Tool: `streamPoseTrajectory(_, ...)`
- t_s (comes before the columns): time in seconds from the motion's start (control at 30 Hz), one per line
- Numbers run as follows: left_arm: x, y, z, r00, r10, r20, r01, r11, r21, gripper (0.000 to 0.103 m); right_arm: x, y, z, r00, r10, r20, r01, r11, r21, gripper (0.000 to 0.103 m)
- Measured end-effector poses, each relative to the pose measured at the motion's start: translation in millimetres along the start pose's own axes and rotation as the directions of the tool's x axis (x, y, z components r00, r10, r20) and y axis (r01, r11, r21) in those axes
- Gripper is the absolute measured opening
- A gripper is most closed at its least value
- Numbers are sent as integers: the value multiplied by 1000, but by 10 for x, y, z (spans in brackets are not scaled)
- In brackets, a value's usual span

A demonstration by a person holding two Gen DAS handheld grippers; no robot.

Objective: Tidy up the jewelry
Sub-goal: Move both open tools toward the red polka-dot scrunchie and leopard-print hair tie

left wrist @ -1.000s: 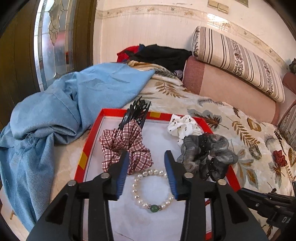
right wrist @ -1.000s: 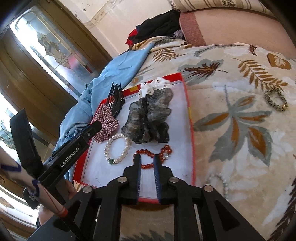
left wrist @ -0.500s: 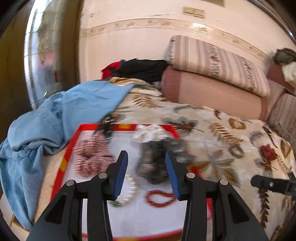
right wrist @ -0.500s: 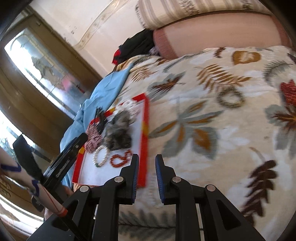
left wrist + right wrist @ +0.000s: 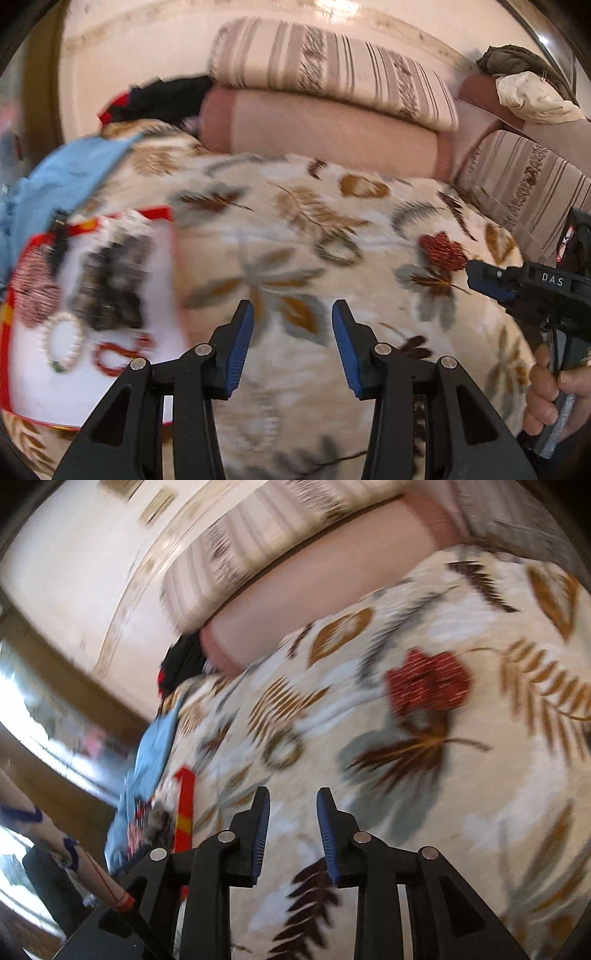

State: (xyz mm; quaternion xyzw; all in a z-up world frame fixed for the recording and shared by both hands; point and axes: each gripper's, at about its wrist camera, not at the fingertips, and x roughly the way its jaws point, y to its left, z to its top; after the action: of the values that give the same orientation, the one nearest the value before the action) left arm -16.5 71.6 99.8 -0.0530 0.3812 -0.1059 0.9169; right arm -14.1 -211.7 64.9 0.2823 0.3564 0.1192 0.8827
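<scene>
A red-rimmed white tray lies at the left on the floral blanket; it holds a plaid scrunchie, a grey scrunchie, a pearl bracelet and a red bead bracelet. A dark beaded bracelet lies on the blanket to the right of the tray; it also shows in the right wrist view. My left gripper is open and empty, above the blanket below that bracelet. My right gripper is open and empty; it also shows in the left wrist view at the right.
A blue cloth lies left of the tray. Striped and pink bolsters line the back of the blanket. The tray's red edge shows at the left in the right wrist view. Both views are blurred by motion.
Both grippers have swung right, away from the tray and over the blanket toward the dark bracelet. The right gripper's jaws have opened wider. The red bead bracelet lies in the tray.
</scene>
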Motion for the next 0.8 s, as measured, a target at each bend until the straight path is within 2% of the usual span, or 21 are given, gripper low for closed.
streamPoseTrajectory(0.1,183,-97,106,999,-21,-41,20,999,-25,43,-98,-153,106,1000,11,24,-13,998,59,32)
streamPoseTrajectory(0.23,564,-163,338,994,-42,-103,35,997,-71,44,-229,-280,220,998,16,54,-21,994,107,45)
streamPoseTrajectory(0.5,1452,-154,671,977,-11,-213,-16,992,-126,44,-328,-460,328,997,19,74,-29,990,136,45)
streamPoseTrajectory(0.63,1885,-256,678,964,17,-265,-45,994,-97,44,-361,-569,396,996,16,87,-30,985,167,45)
streamPoseTrajectory(0.7,1957,-317,665,970,61,-237,-74,996,-47,43,-373,-595,422,995,-3,98,-13,985,170,45)
streamPoseTrajectory(0.77,1960,-413,645,972,116,-204,-112,993,28,23,-378,-624,447,994,-23,104,5,985,173,45)
streamPoseTrajectory(0.8,1932,-421,611,973,126,-191,-121,992,38,7,-378,-645,459,993,-36,108,17,984,178,48)
